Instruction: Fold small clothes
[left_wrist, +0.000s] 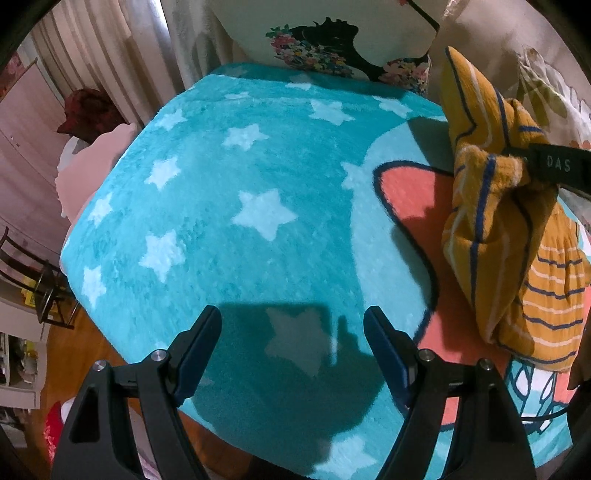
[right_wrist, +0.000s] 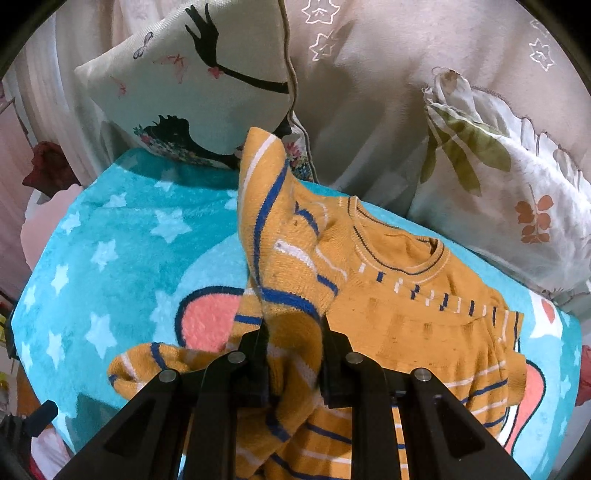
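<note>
A small mustard-yellow knit sweater (right_wrist: 406, 295) with blue and white stripes lies on a turquoise star-print blanket (right_wrist: 122, 243), neckline toward the pillows. My right gripper (right_wrist: 293, 332) is shut on a bunched fold of the sweater's left side and sleeve, lifting it so a sleeve stands up. In the left wrist view the sweater (left_wrist: 509, 229) hangs from the right gripper (left_wrist: 532, 166) at the right edge. My left gripper (left_wrist: 291, 328) is open and empty above the blanket (left_wrist: 221, 184), left of the sweater.
A white cushion with a black silhouette print (right_wrist: 192, 96) stands at the blanket's far edge, a leaf-print pillow (right_wrist: 498, 177) at the right. Beige curtain fabric hangs behind. The bed's left edge drops to a wooden floor (left_wrist: 85, 339) with a dark chair.
</note>
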